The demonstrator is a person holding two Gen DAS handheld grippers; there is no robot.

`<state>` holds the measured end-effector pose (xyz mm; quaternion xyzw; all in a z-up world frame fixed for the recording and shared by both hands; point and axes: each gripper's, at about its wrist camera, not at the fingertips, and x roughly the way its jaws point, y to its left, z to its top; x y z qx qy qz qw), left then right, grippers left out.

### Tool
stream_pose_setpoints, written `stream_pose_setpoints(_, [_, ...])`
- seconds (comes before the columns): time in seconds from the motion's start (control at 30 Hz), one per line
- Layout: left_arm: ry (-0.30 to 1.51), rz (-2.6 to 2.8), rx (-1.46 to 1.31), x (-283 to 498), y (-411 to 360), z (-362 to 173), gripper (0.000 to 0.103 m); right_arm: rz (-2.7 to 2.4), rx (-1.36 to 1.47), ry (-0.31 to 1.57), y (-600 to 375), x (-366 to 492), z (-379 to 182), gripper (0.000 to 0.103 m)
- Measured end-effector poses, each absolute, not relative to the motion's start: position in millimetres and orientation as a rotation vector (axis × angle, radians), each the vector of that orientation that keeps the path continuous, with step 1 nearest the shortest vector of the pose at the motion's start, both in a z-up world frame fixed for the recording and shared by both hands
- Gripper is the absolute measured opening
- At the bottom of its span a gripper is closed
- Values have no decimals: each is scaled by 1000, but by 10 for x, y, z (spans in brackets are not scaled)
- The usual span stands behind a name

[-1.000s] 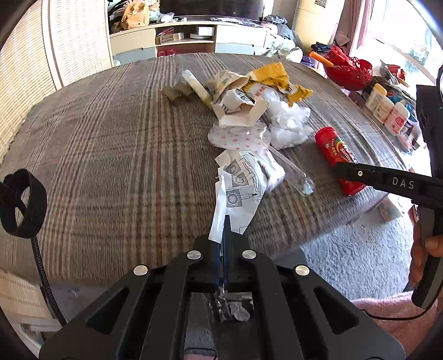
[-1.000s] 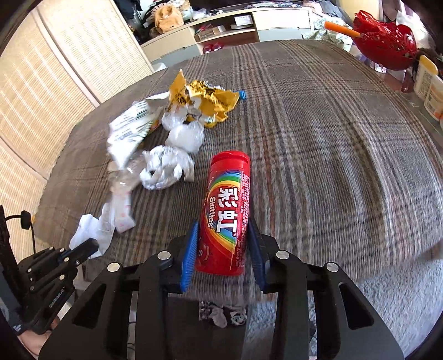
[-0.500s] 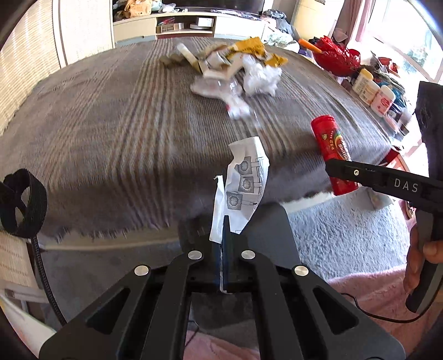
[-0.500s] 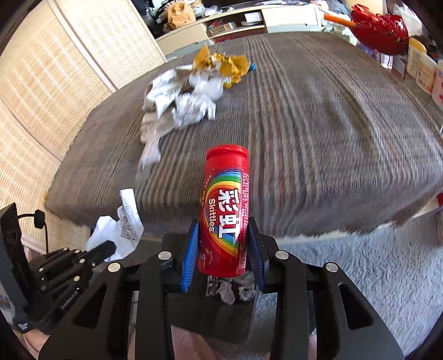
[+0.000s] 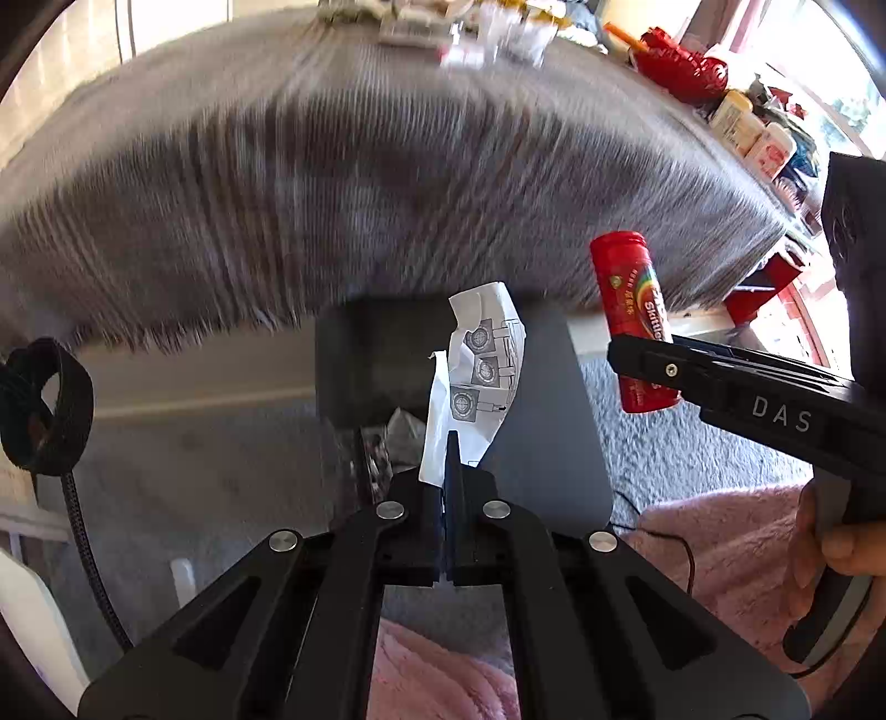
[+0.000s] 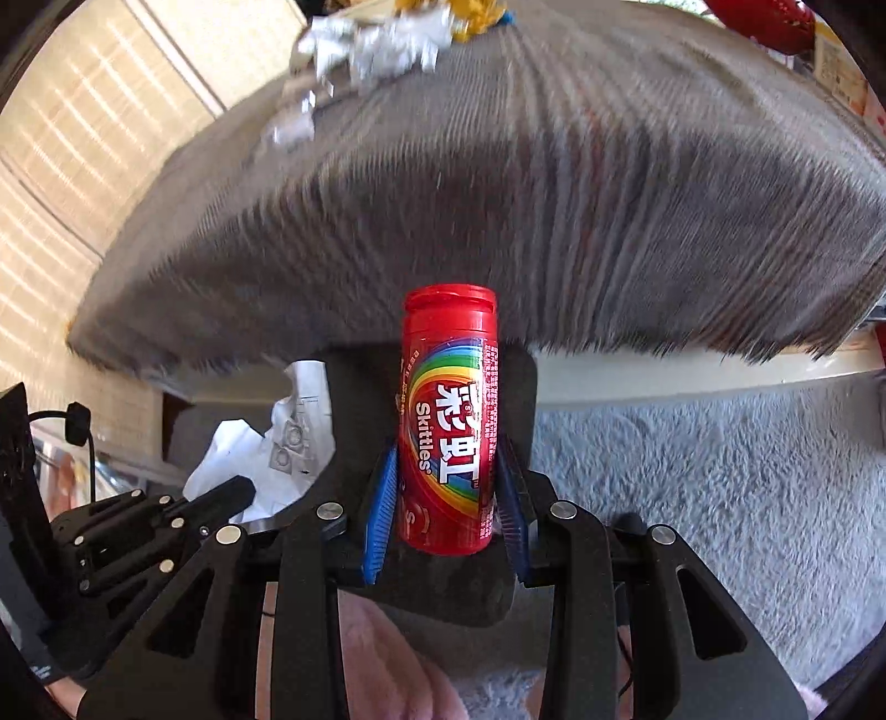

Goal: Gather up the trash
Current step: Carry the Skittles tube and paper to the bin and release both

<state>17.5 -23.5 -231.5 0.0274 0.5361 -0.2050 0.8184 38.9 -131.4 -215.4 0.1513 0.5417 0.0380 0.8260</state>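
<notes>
Use the dark grey bin (image 5: 545,399) on the carpet, just below the near edge of the plaid-covered table (image 5: 332,183), as your reference.

Your left gripper (image 5: 446,459) is clenched tight on the lower edge of a creased white paper leaflet printed with small diagrams (image 5: 479,376), and the sheet hangs over the bin's mouth. It is light and floppy, so it will flutter and may cling to the pads when you let go; your hold at the edge is enough. Its long axis runs up and away from the jaws, roughly upright and curling at the top.

Your right gripper (image 6: 446,498) is grasping a red plastic Skittles tube with a rainbow label (image 6: 448,421) by its lower third, over the same bin, to the right of the leaflet. The tube is stiff and smooth, probably light, and its glossy wall could slip between the blue pads (image 6: 382,509), so a hold nearer the middle would be steadier. Its long axis lies in line with the fingers, cap end pointing away from you toward the table edge.

More crumpled wrappers (image 6: 371,44) sit on the far side of the table, well apart from the bin.
</notes>
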Motion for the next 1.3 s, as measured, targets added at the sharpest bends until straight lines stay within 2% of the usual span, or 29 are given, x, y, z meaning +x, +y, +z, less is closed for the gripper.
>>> stream_pose_setpoints(0.2, [1165, -447, 38, 106, -229, -2511, 0, 95, 346, 1206, -1242, 365, -2344, 35])
stream_pose_setpoints(0.53, [1195, -440, 13, 155, -245, -2629, 3, 102, 353, 1204, -1207, 384, -2331, 37])
stream_pose_setpoints(0.6, [1194, -443, 12, 158, -246, -2623, 10, 101, 354, 1201, -1210, 381, -2328, 37])
stream_pose_setpoints(0.67, [1186, -442, 16, 152, -236, -2601, 29, 92, 359, 1200, -1215, 381, -2319, 41])
stream_pose_setpoints(0.83, [1171, -436, 38, 141, -216, -2532, 43, 69, 363, 1190, -1245, 384, -2286, 60])
stream_pose_setpoints(0.9, [1163, -431, 46, 132, -208, -2509, 51, 54, 370, 1182, -1275, 380, -2273, 77])
stream_pose_setpoints(0.97, [1154, -424, 49, 130, -187, -2476, 67, 44, 391, 1166, -1318, 376, -2232, 83])
stream_pose_setpoints(1.03, [1154, -418, 42, 141, -156, -2450, 76, 40, 404, 1156, -1344, 371, -2198, 90])
stream_pose_setpoints(1.1, [1156, -412, 37, 155, -97, -2431, 78, 31, 406, 1145, -1360, 371, -2169, 95])
stream_pose_setpoints(1.3, [1128, -394, 32, 214, -6, -2264, 81, 8, 420, 1111, -1448, 387, -2021, 98])
